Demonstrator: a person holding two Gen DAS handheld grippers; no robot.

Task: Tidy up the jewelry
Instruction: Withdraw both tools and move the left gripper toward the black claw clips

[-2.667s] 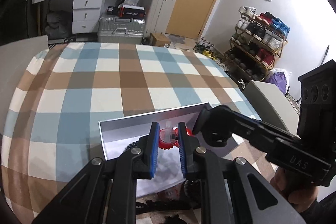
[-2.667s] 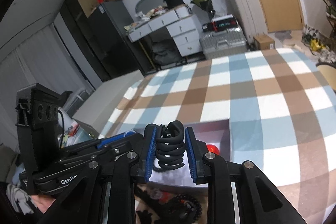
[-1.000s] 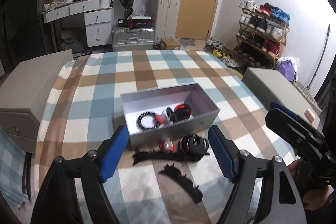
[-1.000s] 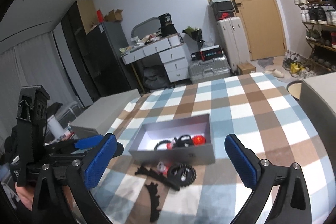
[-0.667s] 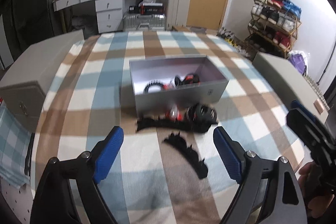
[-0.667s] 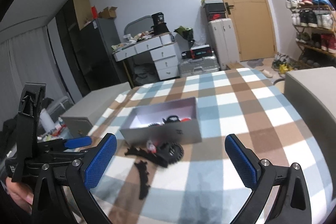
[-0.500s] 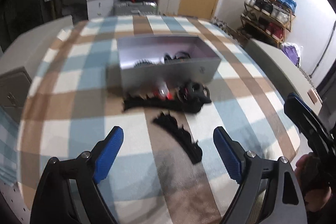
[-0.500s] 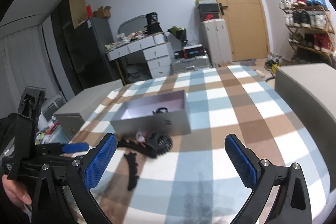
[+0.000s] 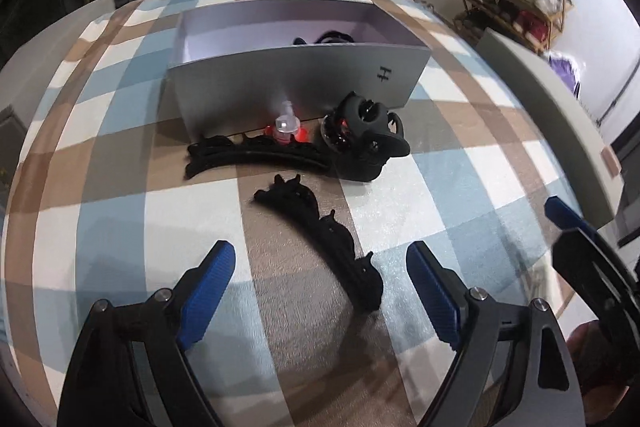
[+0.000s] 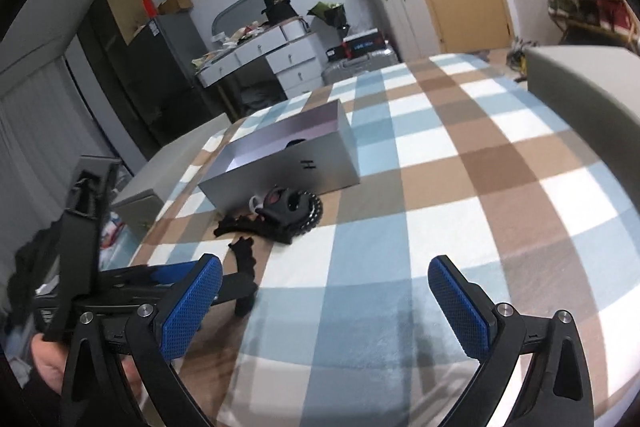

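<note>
Black clips and bands lie on the checked cloth (image 9: 120, 211) in front of the grey box (image 9: 296, 83): a long clip (image 9: 256, 157) just before its front wall, a pink-and-red piece (image 9: 285, 129) behind that, a claw clip on a beaded ring (image 9: 362, 135) to the right, and a curved clip (image 9: 324, 239) nearest the cameras. A few dark pieces already sit inside the box, seen over its wall. Seconds ago each gripper was closed on a piece over the box; now both hold nothing and have pulled back and low, so two items look delivered and, as a judgement, the next pick is starting. The left gripper (image 9: 320, 283) hangs with its blue pads spread wide, straddling the near end of the curved clip from above and short of it, not touching; that clip seems the likely target. The right gripper (image 10: 326, 303) is equally wide open, held lower and further right over bare cloth, well apart from the pile, its fingers aimed toward the box. In its view the left tool reaches in from the left toward the curved clip.
</note>
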